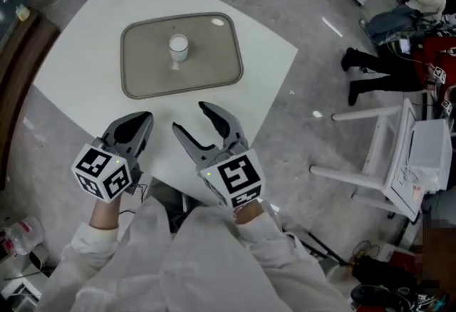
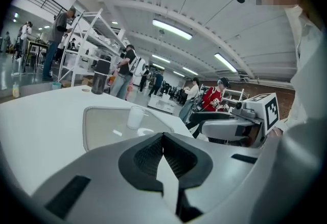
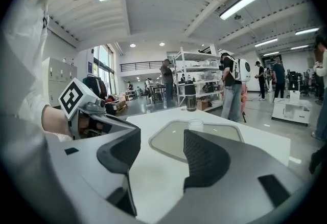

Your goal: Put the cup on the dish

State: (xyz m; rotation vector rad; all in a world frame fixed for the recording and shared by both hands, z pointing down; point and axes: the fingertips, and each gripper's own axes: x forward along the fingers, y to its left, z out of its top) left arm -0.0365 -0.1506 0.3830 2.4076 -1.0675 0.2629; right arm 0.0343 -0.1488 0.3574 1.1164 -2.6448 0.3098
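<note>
Smooth white cup (image 1: 178, 48), matt beige dish (image 1: 142, 79), matt white table (image 1: 85, 65), ribbed black pads (image 3: 203, 159)

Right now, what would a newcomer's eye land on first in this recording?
A small white cup stands upright near the middle of the grey dish on the white table. At the table's near edge, the left gripper is shut and the right gripper open, both empty.
</note>
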